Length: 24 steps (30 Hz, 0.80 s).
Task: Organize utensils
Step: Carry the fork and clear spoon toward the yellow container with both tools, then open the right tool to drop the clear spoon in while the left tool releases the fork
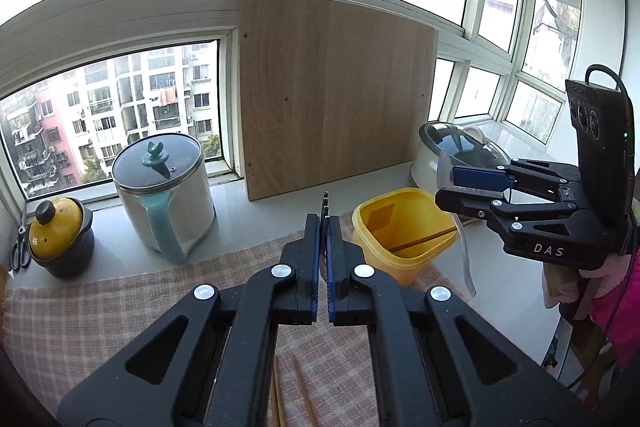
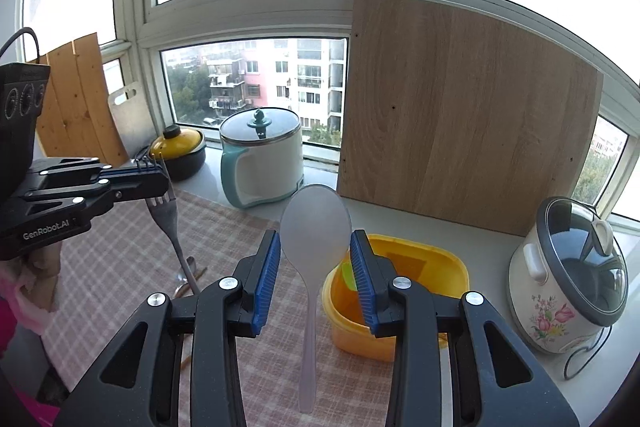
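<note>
L gripper [image 1: 323, 227] is clamped fully shut on a metal fork [image 2: 166, 203]. In the right wrist view the fork is pinched just below its tines, tines up, handle hanging down over the checked cloth [image 2: 120, 259]. In the left wrist view only the fork's thin edge [image 1: 325, 203] pokes up past the blue pads.

R gripper [image 2: 315, 255] is partly open w/ a frosted plastic spoon [image 2: 314, 227] between the pads. The bowl is up and edges meet the pads on both sides; the handle hangs straight down. From the left wrist view the same gripper [image 1: 460, 187] is up off the counter, right of the yellow tub [image 1: 400, 239], w/ the spoon handle [image 1: 466, 259] dangling beside the tub.

The tub sits at the cloth's far right edge, open-topped. A chopstick [image 1: 424, 238] leans across inside it, and something green [image 2: 349, 277] is in there too; can't tell what.

More chopsticks [image 1: 280, 399] lie on the cloth under the L gripper. Another spoon [image 2: 188, 267] lies on the cloth below the fork.

Behind: white kettle-pot w/ teal handle [image 1: 168, 187], yellow-lidded clay pot [image 1: 60, 235], wood board [image 1: 336, 91] leaning on the window, and a flowered rice cooker [image 2: 568, 279] at far right.
</note>
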Each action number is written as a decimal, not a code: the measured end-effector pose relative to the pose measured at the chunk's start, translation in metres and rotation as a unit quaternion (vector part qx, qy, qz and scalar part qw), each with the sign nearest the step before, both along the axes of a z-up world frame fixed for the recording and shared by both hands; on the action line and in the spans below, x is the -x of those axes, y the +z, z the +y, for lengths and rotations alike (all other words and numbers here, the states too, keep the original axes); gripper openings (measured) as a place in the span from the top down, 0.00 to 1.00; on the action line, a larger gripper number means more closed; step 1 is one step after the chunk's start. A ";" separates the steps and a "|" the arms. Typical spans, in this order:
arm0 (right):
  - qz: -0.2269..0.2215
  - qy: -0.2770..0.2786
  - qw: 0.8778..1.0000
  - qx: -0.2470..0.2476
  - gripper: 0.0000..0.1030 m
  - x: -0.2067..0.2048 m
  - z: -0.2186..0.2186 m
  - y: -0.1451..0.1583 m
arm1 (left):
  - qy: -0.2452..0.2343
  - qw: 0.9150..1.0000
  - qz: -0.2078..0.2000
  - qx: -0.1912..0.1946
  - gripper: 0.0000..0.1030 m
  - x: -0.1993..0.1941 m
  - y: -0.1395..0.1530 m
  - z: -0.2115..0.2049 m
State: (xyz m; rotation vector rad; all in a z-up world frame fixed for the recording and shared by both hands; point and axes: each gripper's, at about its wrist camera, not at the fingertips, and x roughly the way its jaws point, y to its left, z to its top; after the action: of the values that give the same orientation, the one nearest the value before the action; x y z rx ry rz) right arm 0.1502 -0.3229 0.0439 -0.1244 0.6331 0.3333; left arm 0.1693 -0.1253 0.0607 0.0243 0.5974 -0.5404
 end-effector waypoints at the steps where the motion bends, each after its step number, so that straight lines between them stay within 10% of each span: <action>1: -0.002 -0.004 1.000 -0.001 0.67 -0.003 -0.004 0.003 | -0.002 1.000 -0.003 0.001 1.00 -0.003 0.004 -0.005; 24: -0.014 -0.088 0.996 -0.027 0.67 -0.076 -0.054 -0.015 | 0.003 1.000 -0.010 -0.011 1.00 -0.075 0.010 -0.084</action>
State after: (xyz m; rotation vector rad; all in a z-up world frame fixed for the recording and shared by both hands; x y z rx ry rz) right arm 0.2258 -0.3771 0.0284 -0.0205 0.6030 0.1776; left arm 0.2444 -0.2089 0.0705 0.0489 0.5834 -0.5279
